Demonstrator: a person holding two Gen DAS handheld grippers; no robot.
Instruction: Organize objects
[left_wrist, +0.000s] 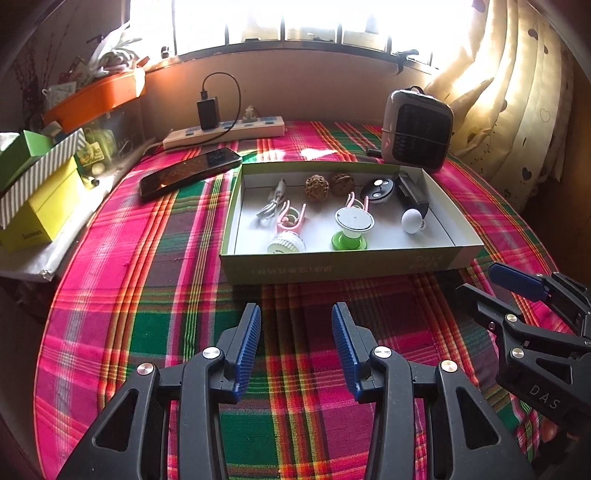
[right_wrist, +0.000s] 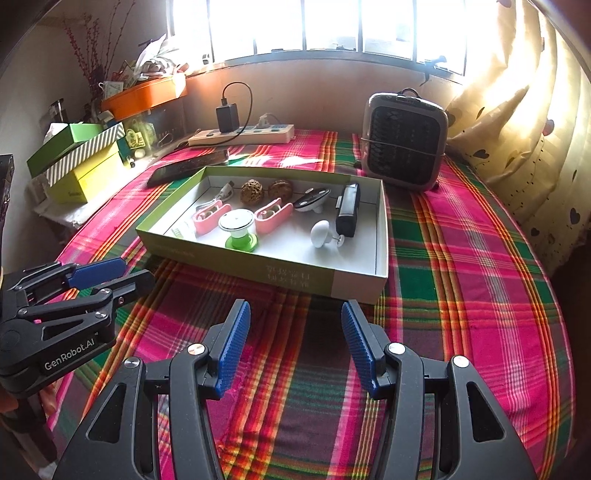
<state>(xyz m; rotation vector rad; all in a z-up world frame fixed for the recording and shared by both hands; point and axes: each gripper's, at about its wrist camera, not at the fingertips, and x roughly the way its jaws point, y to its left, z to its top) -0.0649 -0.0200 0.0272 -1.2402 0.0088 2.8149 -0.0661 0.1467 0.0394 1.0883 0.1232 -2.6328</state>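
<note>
A shallow green-and-white box (left_wrist: 332, 267) (right_wrist: 325, 284) stands on the plaid cloth. It holds two walnuts (left_wrist: 316, 187) (right_wrist: 252, 191), a grey cable (left_wrist: 273, 205), two pink clips (right_wrist: 273, 215), a green-and-white spool (left_wrist: 352, 227) (right_wrist: 238, 227), a white knob (left_wrist: 412, 220) (right_wrist: 320, 233), a black-and-white oval piece (left_wrist: 377, 190) (right_wrist: 312, 200) and a black device (left_wrist: 412, 192) (right_wrist: 348, 210). My left gripper (left_wrist: 295, 347) (right_wrist: 110, 277) is open and empty in front of the box. My right gripper (right_wrist: 295, 347) (left_wrist: 495, 284) is open and empty beside it.
A black phone (left_wrist: 190, 171) (right_wrist: 188, 166) lies left of the box. A white power strip (left_wrist: 225, 133) with a charger and a small heater (left_wrist: 417, 129) (right_wrist: 404, 140) stand at the back. Stacked boxes (left_wrist: 37, 192) sit at the left, a curtain (right_wrist: 517, 110) at the right.
</note>
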